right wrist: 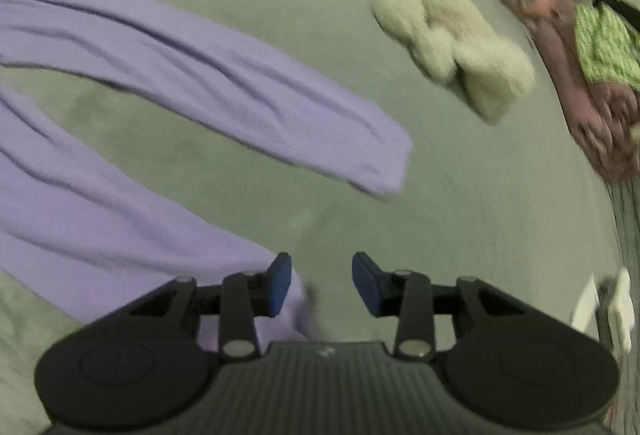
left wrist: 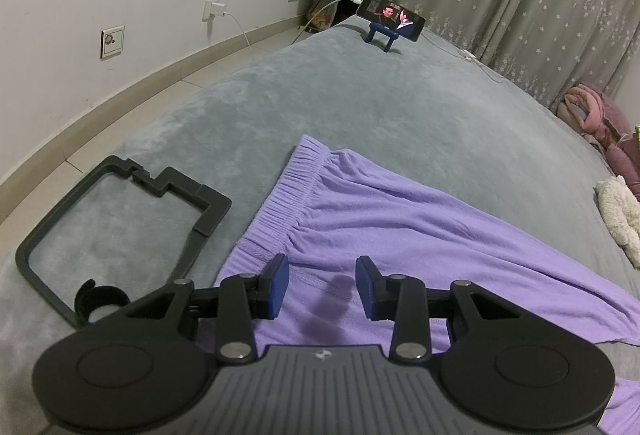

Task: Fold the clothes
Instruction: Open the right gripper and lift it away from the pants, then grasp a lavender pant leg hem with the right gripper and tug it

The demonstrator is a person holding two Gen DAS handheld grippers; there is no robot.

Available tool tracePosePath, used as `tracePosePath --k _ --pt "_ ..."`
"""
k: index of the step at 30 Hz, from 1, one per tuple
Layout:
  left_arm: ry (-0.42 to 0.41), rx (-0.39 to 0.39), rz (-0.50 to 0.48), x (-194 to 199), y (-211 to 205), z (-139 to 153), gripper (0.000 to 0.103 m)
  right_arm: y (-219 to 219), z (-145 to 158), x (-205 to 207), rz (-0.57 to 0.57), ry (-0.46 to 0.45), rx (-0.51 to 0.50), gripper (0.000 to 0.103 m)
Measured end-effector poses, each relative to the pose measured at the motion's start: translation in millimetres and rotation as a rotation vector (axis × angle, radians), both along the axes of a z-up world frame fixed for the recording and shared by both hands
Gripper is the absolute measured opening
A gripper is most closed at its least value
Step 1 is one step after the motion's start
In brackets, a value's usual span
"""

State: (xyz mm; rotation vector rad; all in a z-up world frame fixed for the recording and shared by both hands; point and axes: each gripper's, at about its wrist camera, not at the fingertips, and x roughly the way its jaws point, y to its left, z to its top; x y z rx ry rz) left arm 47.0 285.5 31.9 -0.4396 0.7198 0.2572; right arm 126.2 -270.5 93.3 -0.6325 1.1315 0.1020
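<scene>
Lilac trousers (left wrist: 400, 219), gathered waistband, 2 legs splayed

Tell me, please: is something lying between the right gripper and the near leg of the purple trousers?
Nothing visible. The right gripper, jaws open, is right at the hem of the near leg of the purple cotton trousers; only bare grey bedspread is there.

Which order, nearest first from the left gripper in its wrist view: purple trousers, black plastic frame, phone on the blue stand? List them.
From the left gripper:
1. Purple trousers, directly beneath the fingers.
2. Black plastic frame, lying to the left.
3. Phone on the blue stand, at the bed's far end.
</scene>
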Motion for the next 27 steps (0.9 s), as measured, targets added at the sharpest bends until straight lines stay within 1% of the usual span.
tracePosePath --k 2,4,5,6,9,12,14,17,18,19,21,23,27 --pt "0.000 0.002 -0.002 0 -1 0 0.035 -11 -7 4 -0.027 0.058 0.015 0.037" --pt "0.000 0.002 -0.002 0 -1 0 0.035 -19 -14 7 -0.040 0.111 0.067 0.038" --pt "0.000 0.003 -0.002 0 -1 0 0.035 -19 -16 6 -0.035 0.130 0.089 0.037" --pt "0.000 0.003 -0.002 0 -1 0 0.035 -17 -18 5 -0.024 0.144 0.098 0.033" --pt "0.002 0.008 -0.002 1 -1 0 0.035 -2 -19 -6 0.051 0.149 0.074 0.032" --pt "0.003 0.015 -0.003 1 -3 0 0.035 20 -8 -22 0.143 0.142 0.118 0.034" --pt "0.003 0.019 -0.004 1 -4 0 0.035 34 -6 -31 0.194 0.140 0.115 0.036" --pt "0.003 0.018 -0.004 1 -4 0 0.035 46 -11 -39 0.262 0.187 0.121 0.036" --pt "0.003 0.016 -0.004 0 -4 0 0.035 47 -11 -41 0.272 0.189 0.120 0.038" --pt "0.002 0.013 -0.004 0 -4 1 0.035 42 -7 -39 0.250 0.168 0.122 0.039" --pt "0.002 0.009 -0.003 0 -4 1 0.035 28 1 -28 0.170 0.111 0.141 0.042" --pt "0.003 0.010 -0.004 0 -4 1 0.035 11 4 -16 0.077 0.073 0.127 0.044" --pt "0.002 0.009 -0.006 1 -4 1 0.035 -9 -14 1 -0.005 0.119 0.051 0.045"
